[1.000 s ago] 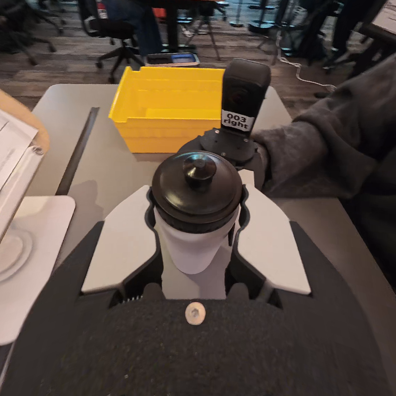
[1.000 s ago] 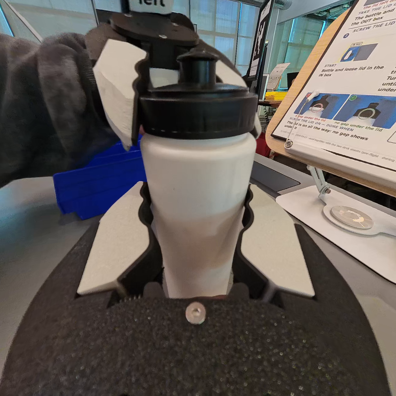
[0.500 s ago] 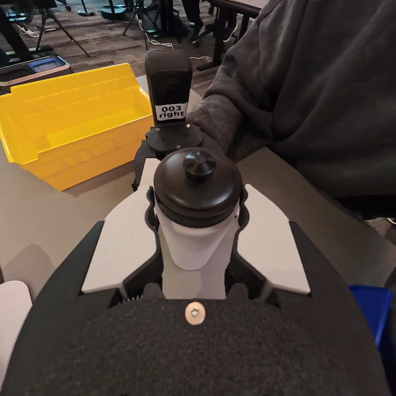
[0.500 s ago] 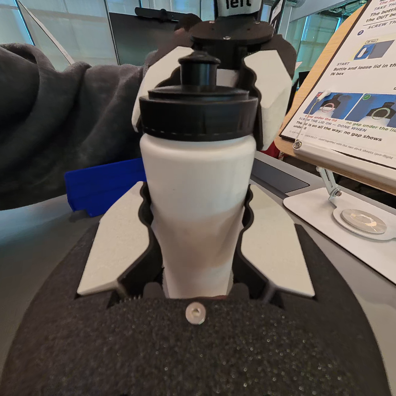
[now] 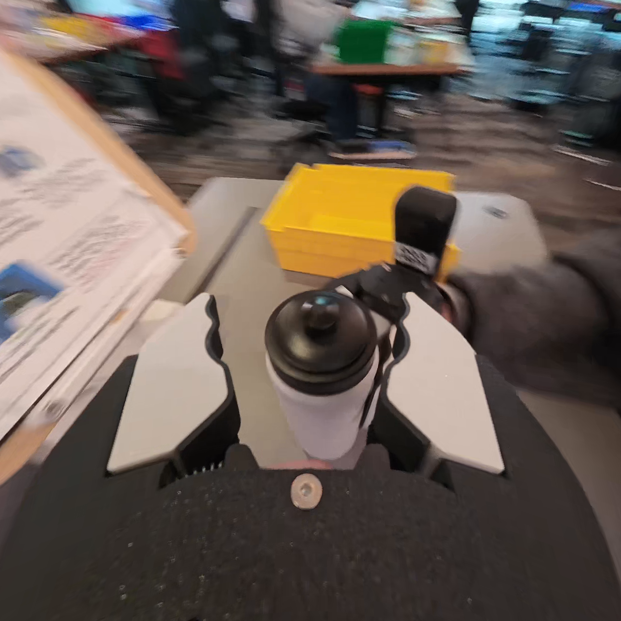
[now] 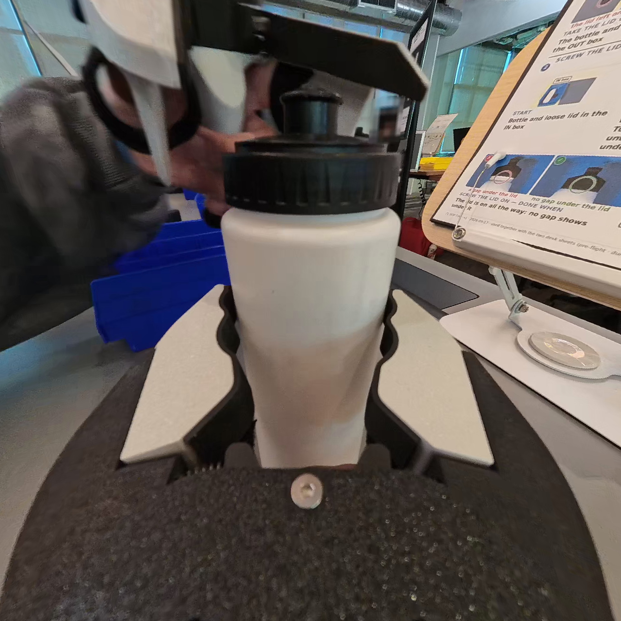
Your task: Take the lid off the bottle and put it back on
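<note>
A white bottle [image 6: 309, 285] with a black screw lid [image 6: 311, 181] stands upright on the grey table. My right gripper [image 6: 307, 294] is shut on the bottle's body. The lid sits on the bottle's neck. My left gripper [image 5: 308, 299] is open above the lid [image 5: 319, 339], with its fingers spread wide on either side and clear of it; the bottle [image 5: 322, 416] lies nearer the right finger. In the right wrist view the left gripper [image 6: 168, 40] is a blur above and behind the lid. The right gripper [image 5: 386, 295] shows behind the bottle in the left wrist view.
A yellow bin [image 5: 336, 235] stands at the far side of the table. A blue bin [image 6: 158, 285] sits behind the bottle. An instruction board [image 6: 554, 151] on a white stand base [image 6: 504, 336] stands at one side. A person's grey sleeve [image 5: 537, 319] reaches in.
My left gripper has let go of the lid, opened wide and swung round above it, blurring its view. The right gripper still holds the bottle in place.
</note>
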{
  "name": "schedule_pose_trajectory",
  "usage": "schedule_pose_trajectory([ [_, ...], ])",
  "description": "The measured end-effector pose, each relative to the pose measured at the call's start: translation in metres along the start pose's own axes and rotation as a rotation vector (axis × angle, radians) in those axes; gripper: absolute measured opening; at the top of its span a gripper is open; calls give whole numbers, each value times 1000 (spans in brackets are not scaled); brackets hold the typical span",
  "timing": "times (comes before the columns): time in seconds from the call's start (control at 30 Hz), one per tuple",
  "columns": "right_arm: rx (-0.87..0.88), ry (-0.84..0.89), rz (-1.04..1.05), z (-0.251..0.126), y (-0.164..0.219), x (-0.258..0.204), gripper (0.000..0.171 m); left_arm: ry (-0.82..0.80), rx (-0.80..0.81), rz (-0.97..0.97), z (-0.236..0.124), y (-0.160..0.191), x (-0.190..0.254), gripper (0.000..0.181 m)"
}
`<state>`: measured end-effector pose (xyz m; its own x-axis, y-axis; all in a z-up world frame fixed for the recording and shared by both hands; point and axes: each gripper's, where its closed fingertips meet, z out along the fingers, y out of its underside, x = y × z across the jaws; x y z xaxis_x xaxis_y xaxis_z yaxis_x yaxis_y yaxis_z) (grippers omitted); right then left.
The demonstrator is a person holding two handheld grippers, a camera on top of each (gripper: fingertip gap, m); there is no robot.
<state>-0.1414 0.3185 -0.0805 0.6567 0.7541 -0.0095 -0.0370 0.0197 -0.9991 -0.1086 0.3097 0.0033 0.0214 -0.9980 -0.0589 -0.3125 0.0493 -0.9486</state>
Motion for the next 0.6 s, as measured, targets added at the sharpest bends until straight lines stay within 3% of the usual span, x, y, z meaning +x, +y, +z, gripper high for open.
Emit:
schedule_pose_trajectory([
  [0.17, 11, 26, 0, 0, 0, 1, 84, -475, 150, -193, -5, -15, 3, 109],
  [0.23, 19, 37, -3, -1, 0, 0, 84, -729, 208, -207, -18, -13, 0, 100],
  [0.33, 17, 41, -2, 0, 0, 1, 84, -1019, 159, -219, -24, 4, 4, 96],
  [0.5, 18, 44, 2, 1, 0, 1, 84, -1188, 85, -283, -5, 16, 6, 96],
  [0.6, 11, 43, 0, 1, 0, 1, 84, -1170, 66, -418, 6, 27, 0, 96],
])
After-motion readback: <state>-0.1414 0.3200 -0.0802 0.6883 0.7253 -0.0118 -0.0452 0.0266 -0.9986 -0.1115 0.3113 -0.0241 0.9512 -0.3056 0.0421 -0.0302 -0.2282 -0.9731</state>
